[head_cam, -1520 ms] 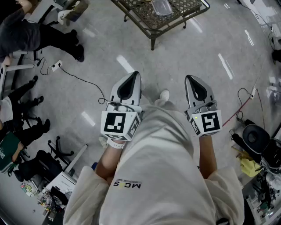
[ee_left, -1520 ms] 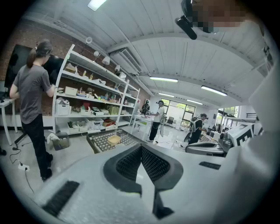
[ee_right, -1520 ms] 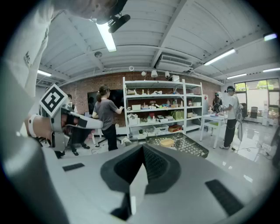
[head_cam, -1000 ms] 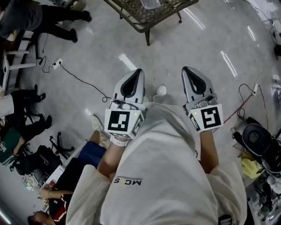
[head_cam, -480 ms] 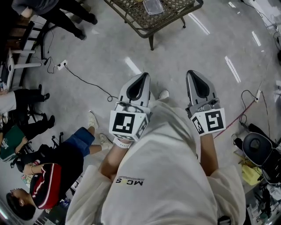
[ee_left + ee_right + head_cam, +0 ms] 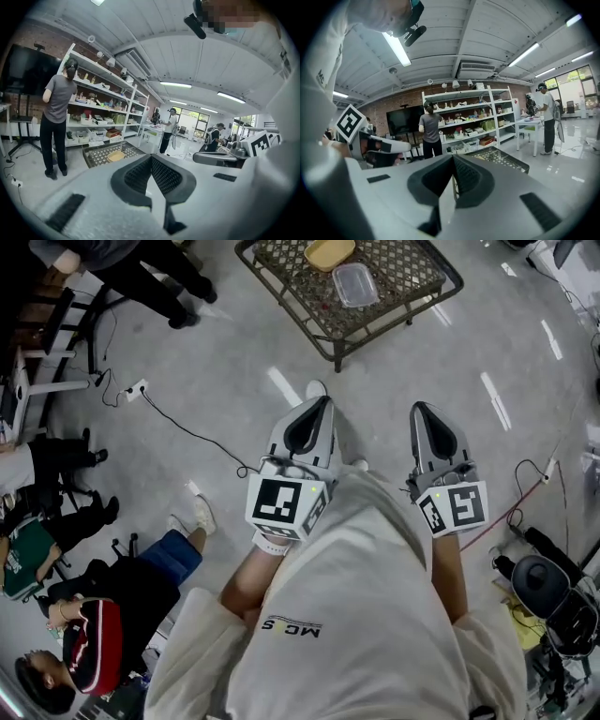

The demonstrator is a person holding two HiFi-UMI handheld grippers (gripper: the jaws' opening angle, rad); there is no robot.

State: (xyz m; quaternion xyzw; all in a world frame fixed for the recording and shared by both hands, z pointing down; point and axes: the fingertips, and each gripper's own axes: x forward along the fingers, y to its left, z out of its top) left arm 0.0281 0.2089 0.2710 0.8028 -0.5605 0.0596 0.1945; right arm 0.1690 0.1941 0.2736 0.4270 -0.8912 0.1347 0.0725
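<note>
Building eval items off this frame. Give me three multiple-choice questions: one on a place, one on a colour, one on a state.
1. Where is the clear container?
A) on the floor
B) on the lattice table, beside the shallow dish
C) between a gripper's jaws

2. What colour is the shallow dish?
A) blue
B) yellow
C) black

3. How do the left hand-held gripper and the right hand-held gripper stand?
A) both shut, nothing between the jaws
B) both wide open
C) right one shut on the dish

Answers:
1 B: the head view shows it on the lattice top next to the dish.
2 B: it reads yellow in the head view and the left gripper view.
3 A: each gripper view shows its jaws together with nothing between them.
</note>
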